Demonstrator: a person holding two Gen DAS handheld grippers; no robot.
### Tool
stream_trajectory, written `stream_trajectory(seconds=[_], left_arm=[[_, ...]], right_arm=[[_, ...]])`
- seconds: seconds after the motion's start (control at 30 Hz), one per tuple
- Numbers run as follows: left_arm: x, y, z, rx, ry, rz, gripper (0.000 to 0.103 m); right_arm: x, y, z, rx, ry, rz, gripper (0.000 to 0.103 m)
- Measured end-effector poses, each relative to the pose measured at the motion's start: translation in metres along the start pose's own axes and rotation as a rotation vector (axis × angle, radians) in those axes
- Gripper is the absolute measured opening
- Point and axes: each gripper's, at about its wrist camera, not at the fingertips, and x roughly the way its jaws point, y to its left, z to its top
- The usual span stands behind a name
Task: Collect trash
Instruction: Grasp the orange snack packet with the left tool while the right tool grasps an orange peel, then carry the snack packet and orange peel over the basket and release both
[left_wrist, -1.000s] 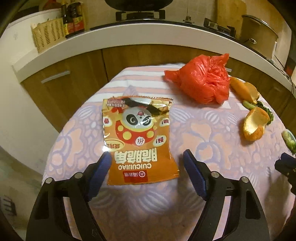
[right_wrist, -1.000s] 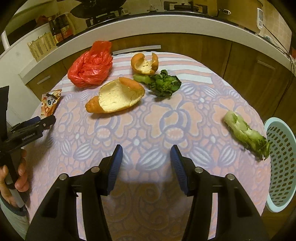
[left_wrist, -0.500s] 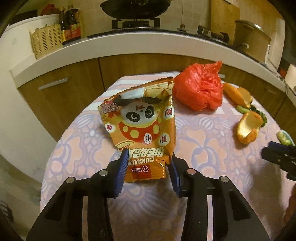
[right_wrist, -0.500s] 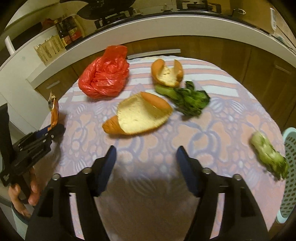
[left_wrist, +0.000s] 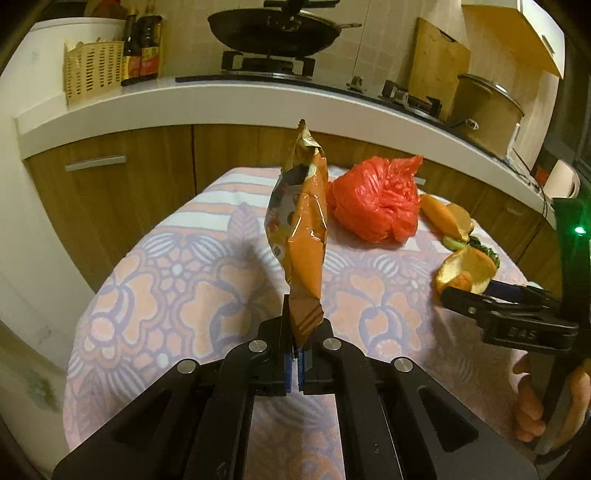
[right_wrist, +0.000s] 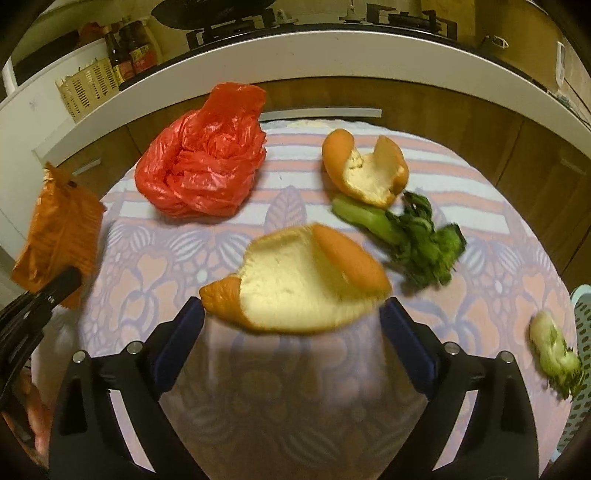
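Beyond table edge (right_wrist: 480, 177), basket (right_wrist: 580, 369): right wrist view only.

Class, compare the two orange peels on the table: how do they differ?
The near peel lies between the right gripper's opening jaws, untouched; the far peel lies beyond. The near peel looks larger and spread flat; the far peel curls up. Both show white pith.

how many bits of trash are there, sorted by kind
snack wrapper: 1, shut in the left gripper
red plastic bag: 1
orange peel: 2, the far one and the near one
vegetable scraps: 2, the dark green one and the pale stalk
total: 6
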Motion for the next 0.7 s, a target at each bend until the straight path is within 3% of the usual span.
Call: stream_trajectory(seconds=[0.07,0.13,0.47,0.7], left_arm=[[0.000,0.001,0.000,-0.004,0.000,-0.007,0.000],[-0.001,0.001,0.000,-0.004,-0.005,-0.009,0.000],[-0.004,0.001,-0.001,-0.006,-0.023,-0.008,0.000],[-0.010,-0.004,-0.001,0.011,-0.040,0.012,0.000]], right_arm=[[0.003,0.001,0.002,-0.004,-0.001,-0.017,0.090],[0.002,0.001,0.004,-0.001,-0.014,-0.005,0.082],[-0.018,0.007,0.000,-0.038,-0.096,0.030,0.028],[-0.032,0.002,-0.007,-0.015,-0.120,0.064,0.024]])
